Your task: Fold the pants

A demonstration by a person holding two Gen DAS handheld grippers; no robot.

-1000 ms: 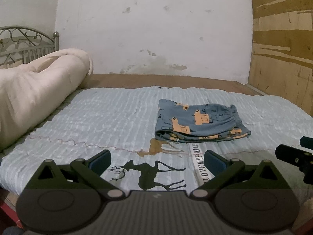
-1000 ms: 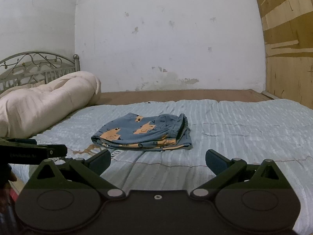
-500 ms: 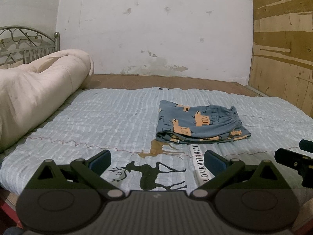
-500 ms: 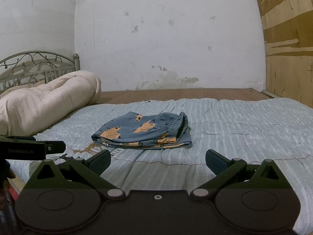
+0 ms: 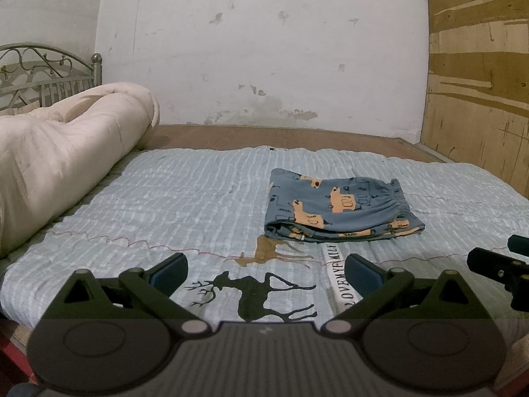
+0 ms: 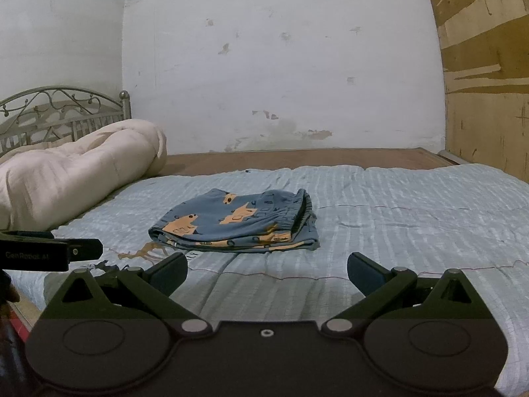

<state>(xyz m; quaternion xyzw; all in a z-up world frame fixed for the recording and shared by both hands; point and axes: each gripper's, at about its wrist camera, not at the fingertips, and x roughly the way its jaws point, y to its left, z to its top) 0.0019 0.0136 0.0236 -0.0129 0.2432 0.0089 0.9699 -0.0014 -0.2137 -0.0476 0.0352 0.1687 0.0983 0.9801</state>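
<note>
**Folded pants lie on the bed, both grippers empty**

At the left a rolled duvet [image 5: 62, 152] lies by the headboard [image 6: 59, 112]. The left gripper [image 5: 266, 273] hovers over the near edge of the quilt [image 5: 185, 205], fingers spread wide. Beyond it, in the middle of the quilt, the pants [image 5: 337, 211] lie folded flat. The right gripper [image 6: 266, 273] is spread too, holding nothing.

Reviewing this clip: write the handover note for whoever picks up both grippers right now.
Left gripper: open, empty, held over the near edge of the light-blue quilted bedspread.
Right gripper: open, empty, also short of the garment.
Blue pants with orange animal print: folded into a compact stack mid-bed, waistband to the right, touched by neither gripper.
Done: the folding looks complete.
Left: apparently nothing; tidy the edges if wanted.
</note>
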